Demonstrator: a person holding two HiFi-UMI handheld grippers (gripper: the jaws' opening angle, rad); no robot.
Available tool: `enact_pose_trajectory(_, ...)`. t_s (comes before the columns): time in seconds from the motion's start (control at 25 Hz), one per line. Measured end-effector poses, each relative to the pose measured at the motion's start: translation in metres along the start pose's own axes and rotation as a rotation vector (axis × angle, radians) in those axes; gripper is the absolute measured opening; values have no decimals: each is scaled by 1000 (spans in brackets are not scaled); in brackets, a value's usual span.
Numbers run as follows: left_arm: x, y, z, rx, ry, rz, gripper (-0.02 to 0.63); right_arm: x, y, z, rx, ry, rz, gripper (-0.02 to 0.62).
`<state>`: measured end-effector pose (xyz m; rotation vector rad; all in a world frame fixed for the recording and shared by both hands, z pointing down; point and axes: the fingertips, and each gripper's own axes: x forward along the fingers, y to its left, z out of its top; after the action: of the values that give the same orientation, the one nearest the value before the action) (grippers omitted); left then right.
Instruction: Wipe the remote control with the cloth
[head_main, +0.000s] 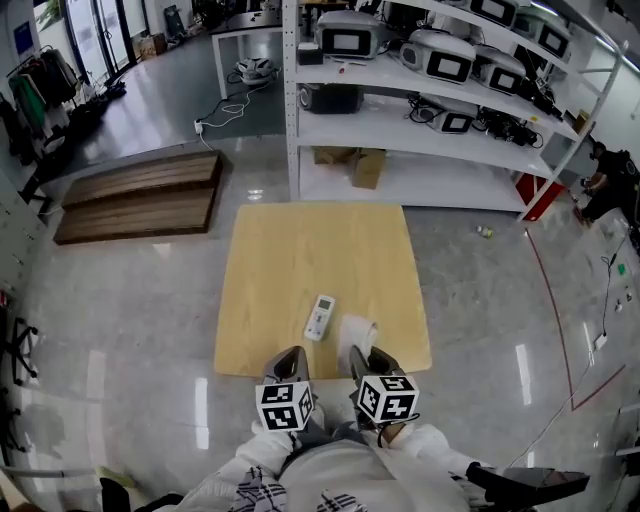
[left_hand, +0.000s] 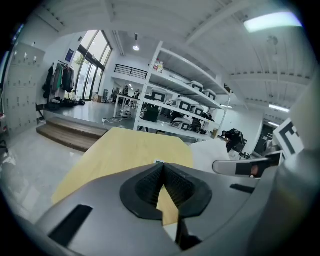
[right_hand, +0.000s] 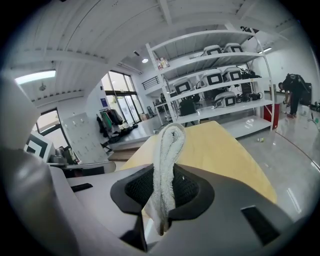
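The white remote control (head_main: 319, 317) lies flat on the wooden table (head_main: 300, 250), near its front edge. Just right of it, a white terry cloth (head_main: 357, 333) hangs bunched in my right gripper (head_main: 362, 360). In the right gripper view the cloth (right_hand: 167, 150) stands up folded between the jaws, and that gripper (right_hand: 162, 187) is shut on it. My left gripper (head_main: 291, 362) hovers over the table's front edge, below and left of the remote. Its jaws (left_hand: 162, 172) are shut with nothing between them. From the left gripper view the cloth (left_hand: 212, 152) shows to the right.
A white shelving unit (head_main: 430, 90) with several grey devices stands beyond the table, with a cardboard box (head_main: 368, 167) under it. A low wooden platform (head_main: 140, 195) lies on the floor to the left. A person (head_main: 605, 180) is at the far right.
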<state>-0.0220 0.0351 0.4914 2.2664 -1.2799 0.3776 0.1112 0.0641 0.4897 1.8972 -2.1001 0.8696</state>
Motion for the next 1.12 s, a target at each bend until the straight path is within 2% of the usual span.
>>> enact_pose_trajectory(0.12,-11,-7,-7,-13,13,17,3,-15,2,-4,4,4,24,89)
enact_pose_trajectory(0.36,-43,-39,-23,-2,-8,-1,3,-47,-4,-25,30,12,44,89)
enact_pose_trajectory(0.64,-75,-63,-40,18,-30,24,3,-84,-2,-27,-27,-41,66,89)
enact_pose_trajectory(1.12,-94,-61,-35,32,-61,15,3,-106,23,-35,-46,-71,76,89)
